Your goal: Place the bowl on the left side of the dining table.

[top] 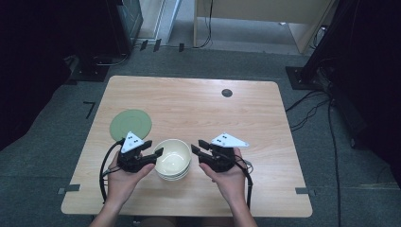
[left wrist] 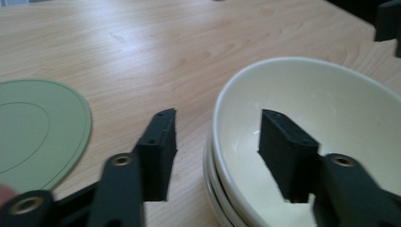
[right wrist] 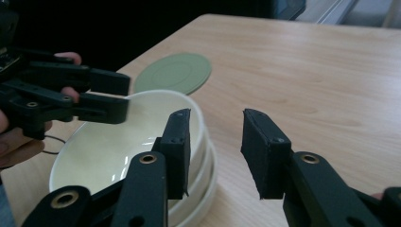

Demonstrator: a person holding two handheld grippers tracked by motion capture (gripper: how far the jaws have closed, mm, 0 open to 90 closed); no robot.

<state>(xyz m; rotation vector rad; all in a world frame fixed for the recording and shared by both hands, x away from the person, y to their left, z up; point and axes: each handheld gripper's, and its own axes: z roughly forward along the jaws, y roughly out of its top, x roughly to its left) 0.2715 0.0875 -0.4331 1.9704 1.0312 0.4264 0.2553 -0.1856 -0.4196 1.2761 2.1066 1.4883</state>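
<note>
A stack of cream bowls (top: 173, 158) stands near the table's front edge, between both hands. My left gripper (top: 153, 150) is at its left side. In the left gripper view it (left wrist: 215, 137) is open, and the top bowl (left wrist: 331, 109) has its rim between the jaws: one jaw outside, one inside, neither pressing. My right gripper (top: 196, 146) is at the stack's right side. In the right gripper view it (right wrist: 215, 142) is open astride the near rim of the bowls (right wrist: 118, 137), with the left gripper (right wrist: 120, 97) across from it.
A flat round green mat (top: 131, 124) lies on the wooden table (top: 198, 104) just left of and behind the bowls, also visible as the mat (left wrist: 33, 127) and the mat (right wrist: 175, 72). A small black disc (top: 227, 92) sits at the far middle. Cables and dark stands surround the table.
</note>
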